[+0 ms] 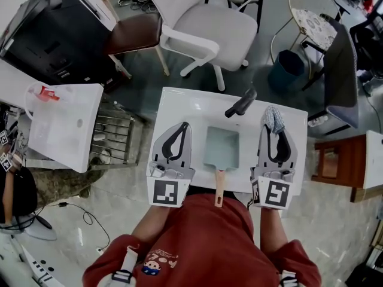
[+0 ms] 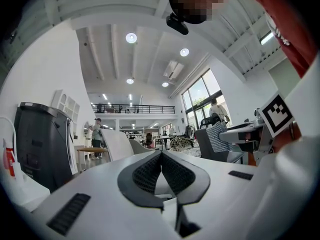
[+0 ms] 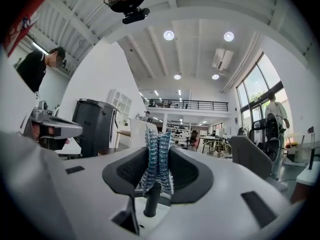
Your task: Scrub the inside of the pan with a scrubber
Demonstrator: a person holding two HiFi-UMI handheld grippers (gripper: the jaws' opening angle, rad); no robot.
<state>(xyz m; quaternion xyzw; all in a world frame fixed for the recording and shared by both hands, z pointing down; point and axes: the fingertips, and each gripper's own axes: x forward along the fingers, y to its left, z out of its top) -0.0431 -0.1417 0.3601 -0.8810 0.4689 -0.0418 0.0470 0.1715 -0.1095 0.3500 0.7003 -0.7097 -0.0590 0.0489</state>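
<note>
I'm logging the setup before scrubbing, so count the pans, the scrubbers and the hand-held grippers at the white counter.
Pans: 1, the pan
Scrubbers: 1, the scrubber, clamped in the right hand-held gripper
Hand-held grippers: 2, the left hand-held gripper shut and empty
Total: 4

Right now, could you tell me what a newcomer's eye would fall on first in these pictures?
The pale green square pan with a wooden handle lies in the middle of the white countertop, between the two grippers. To its right, the right gripper is shut on a blue-and-silver mesh scrubber. To its left, the left gripper is shut and empty.
</note>
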